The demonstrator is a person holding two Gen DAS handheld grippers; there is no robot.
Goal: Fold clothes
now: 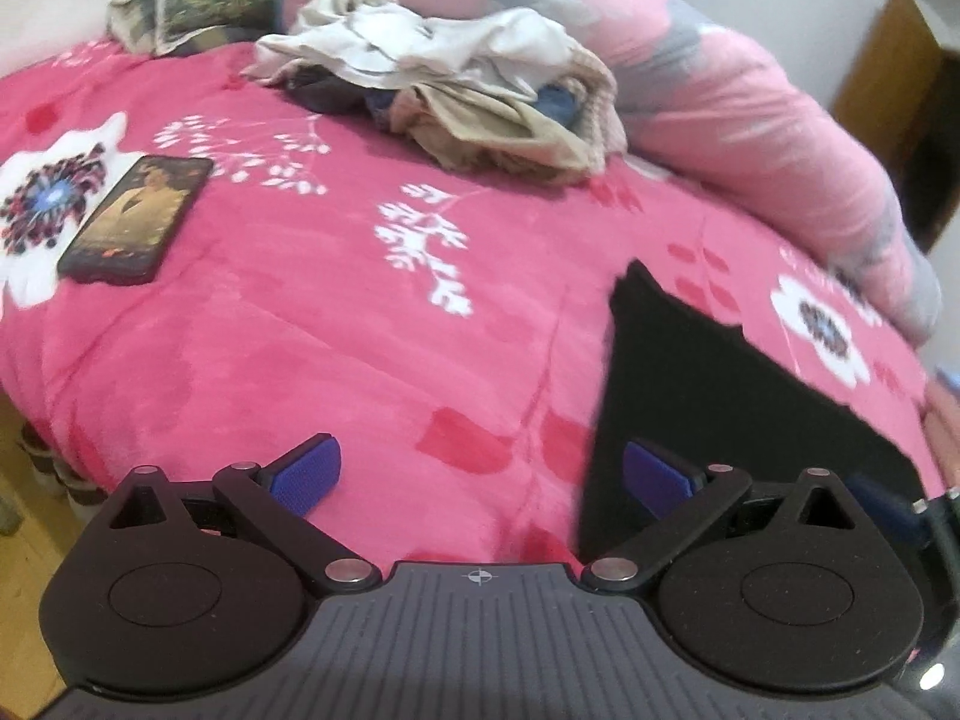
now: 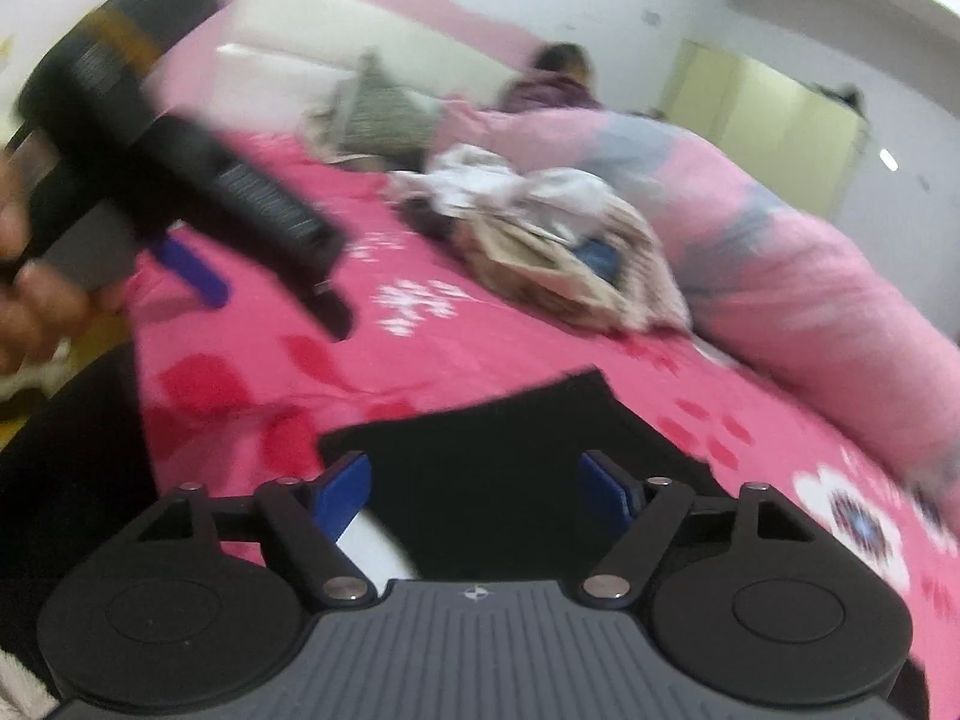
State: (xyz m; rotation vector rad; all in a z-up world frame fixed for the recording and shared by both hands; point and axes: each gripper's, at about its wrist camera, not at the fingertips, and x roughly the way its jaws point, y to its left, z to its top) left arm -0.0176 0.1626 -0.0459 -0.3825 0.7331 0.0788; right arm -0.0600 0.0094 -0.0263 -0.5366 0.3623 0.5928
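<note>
Black garment (image 1: 720, 396) flat on pink bedspread (image 1: 360, 324), near edge. Left gripper (image 1: 480, 471) and right gripper (image 2: 474, 489) both spread wide, empty. Phone (image 1: 137, 217) off left, clothes pile (image 1: 456, 90) behind, rolled quilt (image 1: 750, 96) along far side.

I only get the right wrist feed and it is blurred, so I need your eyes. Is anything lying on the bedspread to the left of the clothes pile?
Observer: Yes, a phone lies flat on the pink bedspread, left of the clothes pile, apart from it.
Operator: Is its screen lit?
Observer: Yes, it shows a picture.
Operator: Left gripper, open or holding?
Observer: The left gripper is open with only bedspread between its fingers; the black garment lies by its right finger.
Operator: And mine?
Observer: The right gripper is open over that black garment.
</note>
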